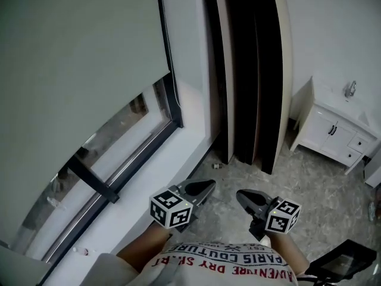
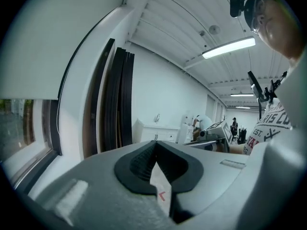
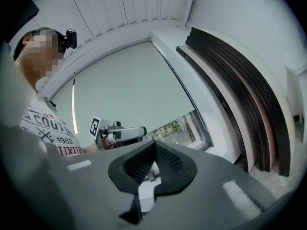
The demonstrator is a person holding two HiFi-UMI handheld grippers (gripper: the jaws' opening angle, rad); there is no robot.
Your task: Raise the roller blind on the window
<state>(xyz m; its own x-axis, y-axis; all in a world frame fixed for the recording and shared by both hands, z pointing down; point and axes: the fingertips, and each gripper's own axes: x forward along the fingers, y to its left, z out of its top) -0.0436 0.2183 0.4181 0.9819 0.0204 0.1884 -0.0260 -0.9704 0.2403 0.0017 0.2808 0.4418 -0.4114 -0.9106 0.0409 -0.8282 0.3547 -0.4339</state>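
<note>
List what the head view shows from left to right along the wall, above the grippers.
roller blind → dark window frame → leaning dark panels → white cabinet

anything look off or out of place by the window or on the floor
Nothing looks damaged or spilled. The roller blind hangs most of the way down the window. The only stray items are a stack of long panels leaning in the corner and a small scrap on the floor by their foot.
</note>
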